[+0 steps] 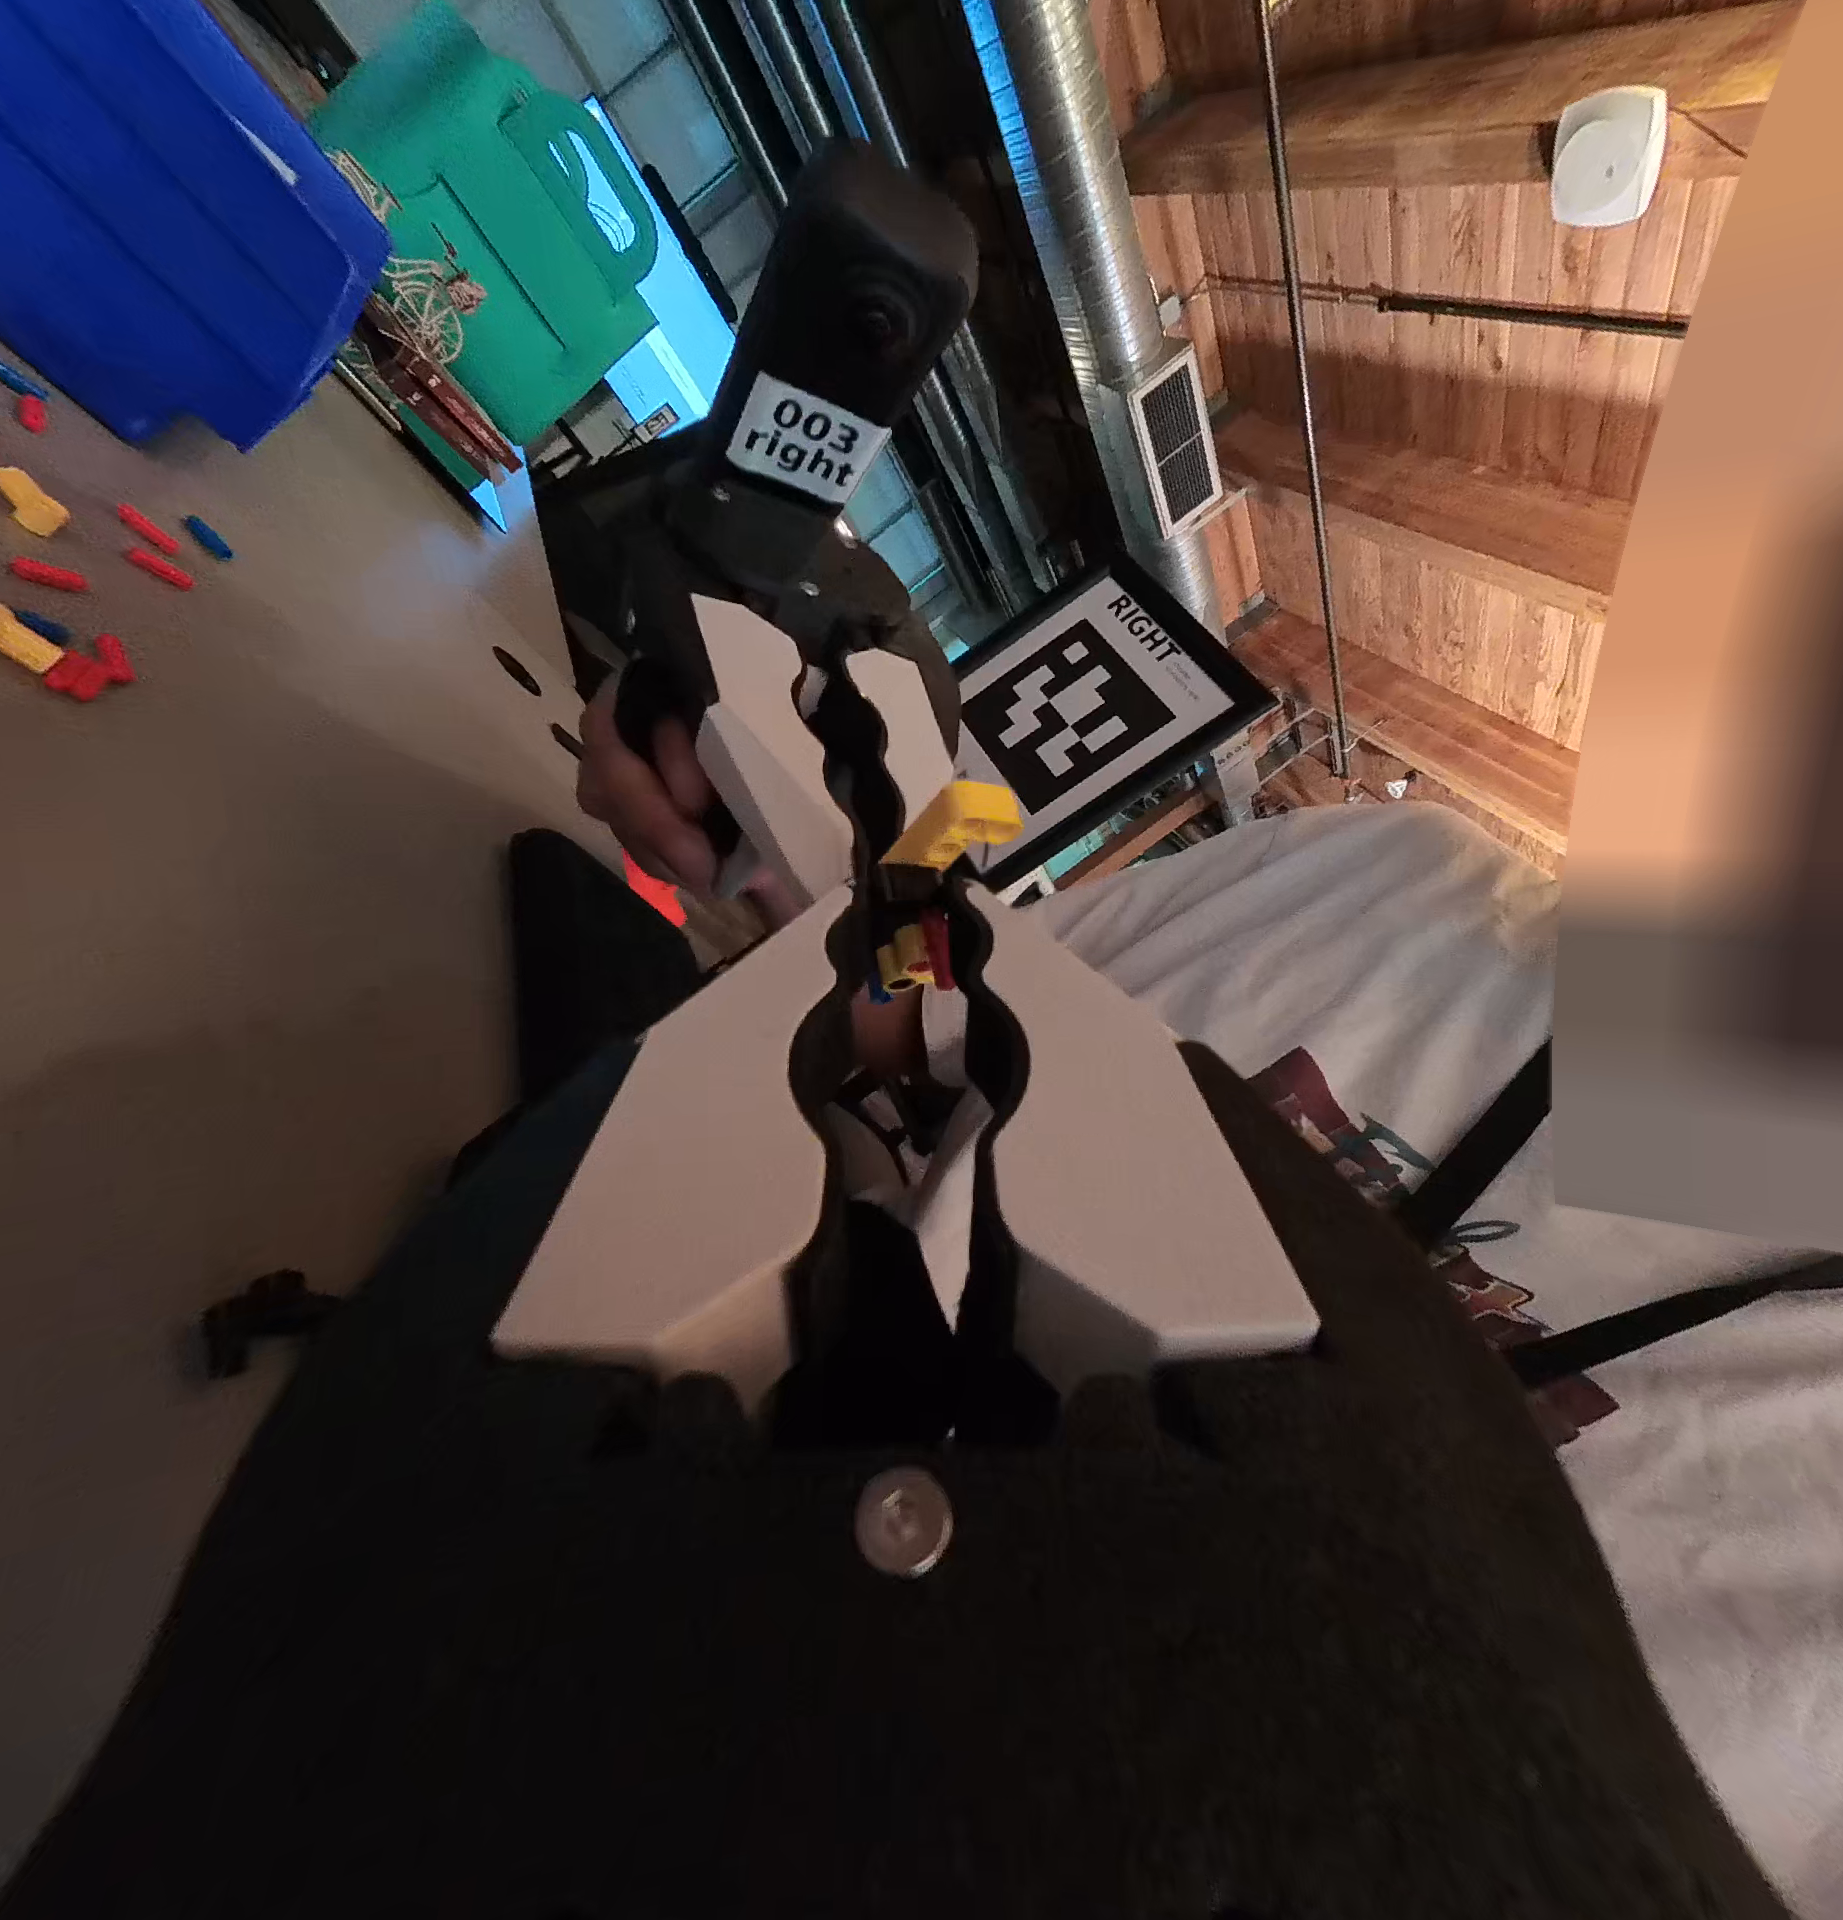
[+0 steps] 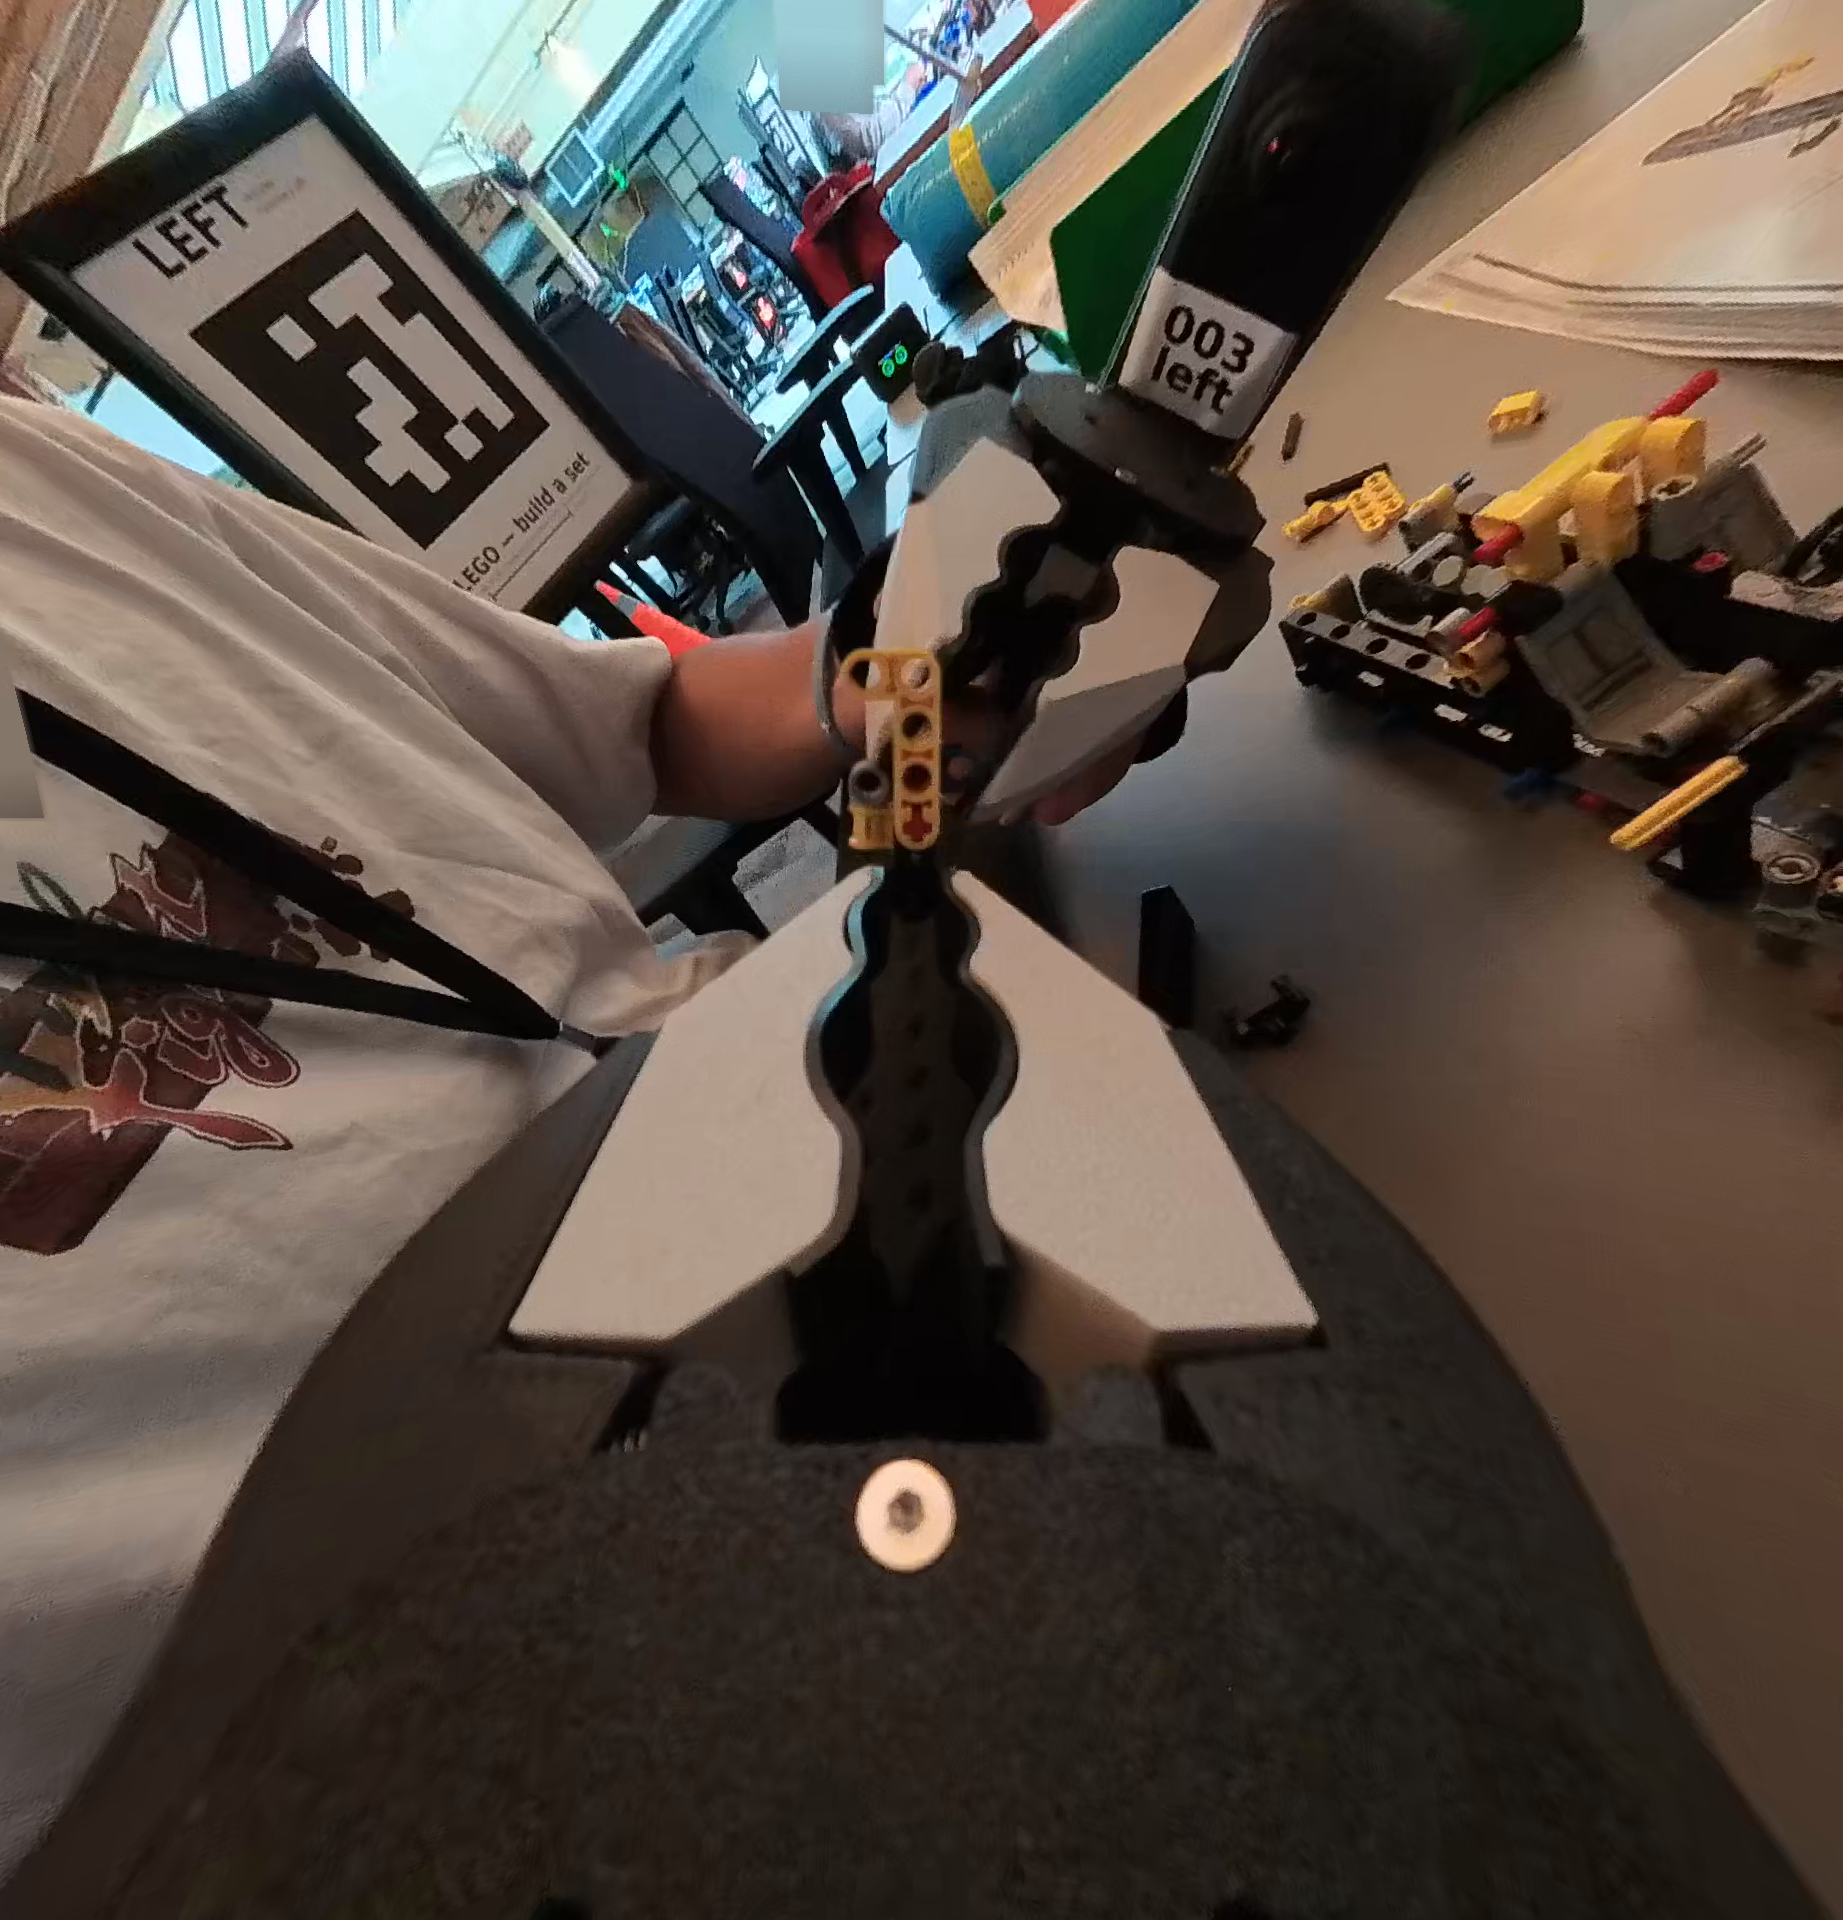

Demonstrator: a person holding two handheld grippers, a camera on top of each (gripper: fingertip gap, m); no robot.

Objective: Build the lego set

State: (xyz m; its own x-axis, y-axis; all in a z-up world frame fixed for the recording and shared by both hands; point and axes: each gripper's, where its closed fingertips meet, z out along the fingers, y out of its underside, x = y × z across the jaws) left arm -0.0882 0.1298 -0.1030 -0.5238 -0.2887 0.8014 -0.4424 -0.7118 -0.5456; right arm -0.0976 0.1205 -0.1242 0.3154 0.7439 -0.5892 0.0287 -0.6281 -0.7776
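In the left wrist view my left gripper (image 1: 909, 904) is shut on a small yellow, red and blue lego subassembly (image 1: 912, 958), held in the air above the table edge. My right gripper (image 1: 881, 844) comes in from above, tip to tip with it, with a yellow piece (image 1: 956, 821) at its end. In the right wrist view my right gripper (image 2: 912, 878) is shut on a black holed beam (image 2: 896, 1049). A yellow L-shaped beam with a red pin (image 2: 901, 743) sits at that beam's far end. The left gripper (image 2: 964, 748) touches it from behind.
A part-built black, grey and yellow vehicle model (image 2: 1582, 623) stands on the table at right, with an instruction booklet (image 2: 1675, 229) behind it. Small black pieces (image 2: 1166, 966) lie near my right gripper. Loose red, yellow and blue pieces (image 1: 55, 582) lie by a blue bin (image 1: 138, 208). Left and right tips are no more than a few centimetres apart.
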